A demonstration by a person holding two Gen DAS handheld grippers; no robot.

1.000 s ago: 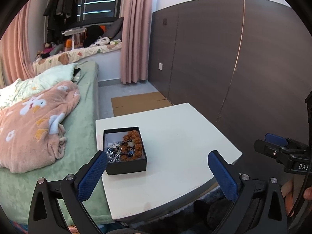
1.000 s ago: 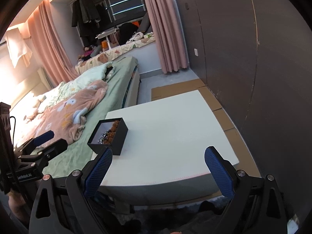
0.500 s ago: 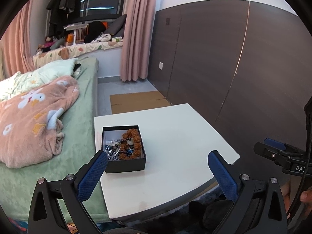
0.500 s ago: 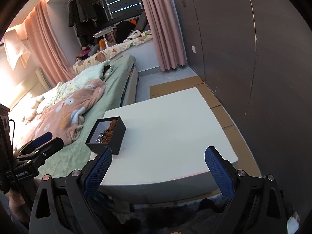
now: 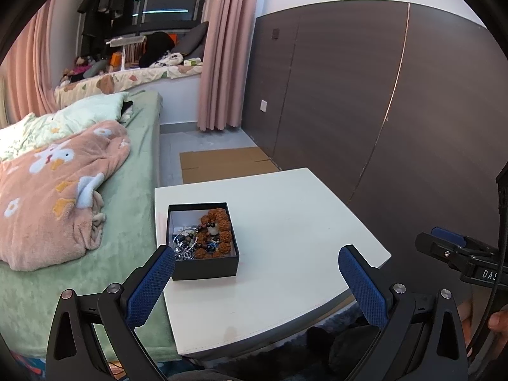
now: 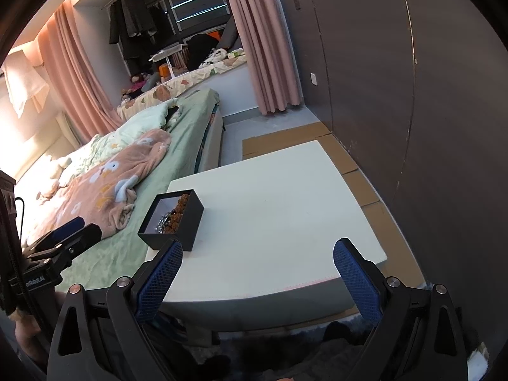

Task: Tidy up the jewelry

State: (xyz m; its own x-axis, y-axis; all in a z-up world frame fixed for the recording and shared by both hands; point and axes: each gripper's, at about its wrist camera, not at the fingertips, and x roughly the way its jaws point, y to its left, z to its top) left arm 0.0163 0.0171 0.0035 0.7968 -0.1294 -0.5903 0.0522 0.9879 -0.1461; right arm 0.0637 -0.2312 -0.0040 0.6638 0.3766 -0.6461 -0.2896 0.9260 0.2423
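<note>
A small black open box [image 5: 203, 265] stands near the left edge of a white low table [image 5: 285, 222]. Inside lie a brown beaded bracelet [image 5: 222, 222] and a tangle of silvery and dark beaded jewelry [image 5: 187, 243]. The same box [image 6: 187, 222] shows in the right wrist view with the beads [image 6: 179, 208] inside. My left gripper [image 5: 255, 281] is open, held above the table's near edge just short of the box. My right gripper [image 6: 257, 276] is open too, hovering over the table's front edge, with the box ahead on its left. Both hold nothing.
A bed with a green sheet [image 5: 136, 197] and a pink blanket [image 5: 54, 187] runs along the table's left side. A dark panelled wall [image 5: 365, 95] stands on the right. Flat cardboard [image 5: 222, 163] lies on the floor beyond the table. The other gripper [image 5: 460, 258] shows at the right edge.
Both grippers have drifted slightly forward toward the table, and the box sits a bit nearer in the left wrist view. Both stay open. The box has not moved.
</note>
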